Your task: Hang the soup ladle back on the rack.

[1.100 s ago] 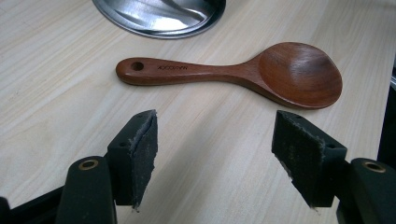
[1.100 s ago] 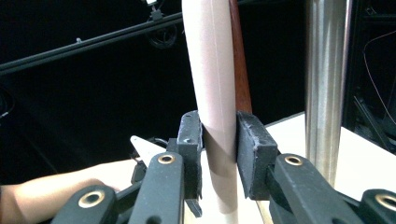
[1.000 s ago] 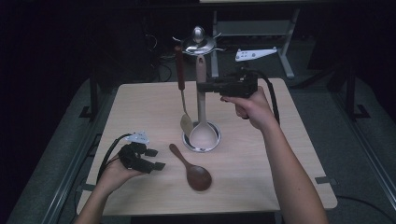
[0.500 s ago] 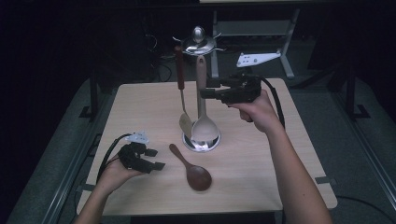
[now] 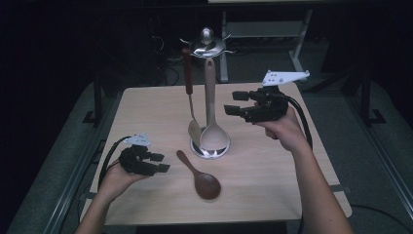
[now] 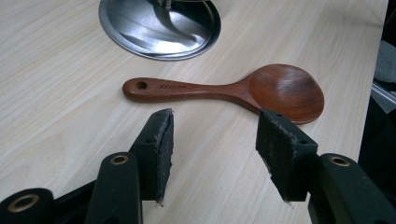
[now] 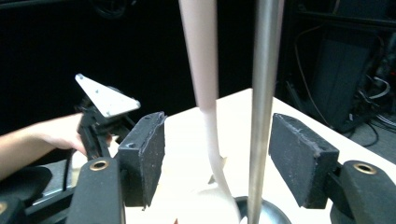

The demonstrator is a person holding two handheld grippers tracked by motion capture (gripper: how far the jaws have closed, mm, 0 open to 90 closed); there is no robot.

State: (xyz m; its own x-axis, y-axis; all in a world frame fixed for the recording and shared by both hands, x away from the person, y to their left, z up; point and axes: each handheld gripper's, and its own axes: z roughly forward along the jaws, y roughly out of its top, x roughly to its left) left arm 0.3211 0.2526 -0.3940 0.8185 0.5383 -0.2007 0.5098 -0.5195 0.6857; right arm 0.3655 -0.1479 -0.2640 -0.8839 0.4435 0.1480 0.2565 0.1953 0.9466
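A steel rack with a round base (image 5: 209, 150) (image 6: 159, 28) and pole (image 7: 264, 93) stands mid-table. A beige ladle (image 5: 213, 134) (image 7: 201, 56) and a red-handled metal spoon (image 5: 188, 73) hang from it. A brown wooden spoon (image 5: 200, 179) (image 6: 224, 88) lies flat in front of the base. My right gripper (image 5: 233, 103) (image 7: 217, 154) hovers just right of the ladle handle; its jaws have just been opening and nothing is between them. My left gripper (image 5: 160, 162) (image 6: 217, 154) rests low, left of the wooden spoon; its jaws have just been closing, with nothing between the pads.
The light wood table (image 5: 272, 195) ends close behind the rack and to the right of my right arm. Dark floor and metal frame legs (image 5: 229, 53) lie beyond. My left hand with its gripper (image 7: 100, 116) shows in the right gripper view.
My right gripper has let go of the beige ladle handle and drawn back to the right and slightly down, jaws wider. The ladle stays hanging on the rack. The left hand has kept still.
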